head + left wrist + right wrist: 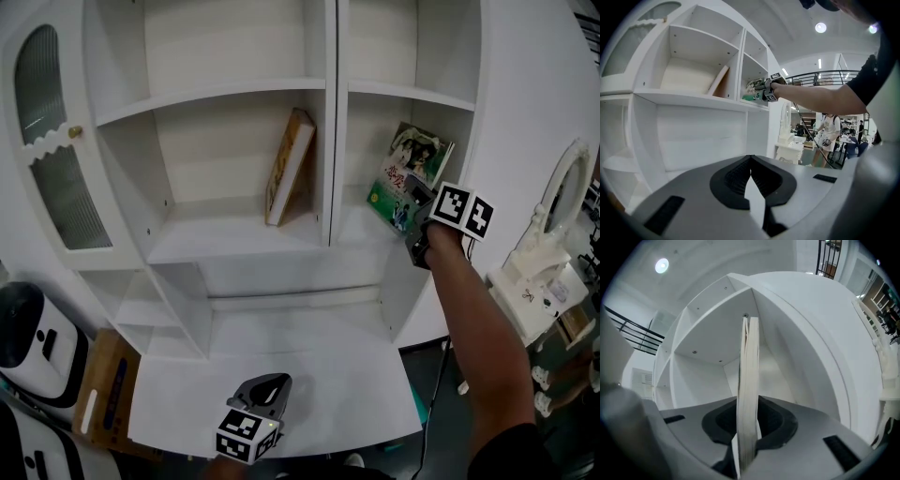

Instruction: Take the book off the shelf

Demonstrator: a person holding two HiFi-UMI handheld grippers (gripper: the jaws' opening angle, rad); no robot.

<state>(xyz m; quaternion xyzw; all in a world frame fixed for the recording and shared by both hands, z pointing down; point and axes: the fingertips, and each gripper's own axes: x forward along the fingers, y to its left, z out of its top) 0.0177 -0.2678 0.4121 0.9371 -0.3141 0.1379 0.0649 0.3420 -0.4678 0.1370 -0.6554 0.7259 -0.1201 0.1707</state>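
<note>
Your right gripper is clamped on the book by one thin edge, so snagging the shelf could twist it free.

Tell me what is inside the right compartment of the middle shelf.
One illustrated book, tilted, gripped by the right gripper. The gripper covers its lower corner, and the book hides part of the back wall.

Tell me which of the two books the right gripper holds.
The green book with the illustrated cover, at the right of the shelf: the right gripper is clamped on it. The tan book leans untouched further left.
</note>
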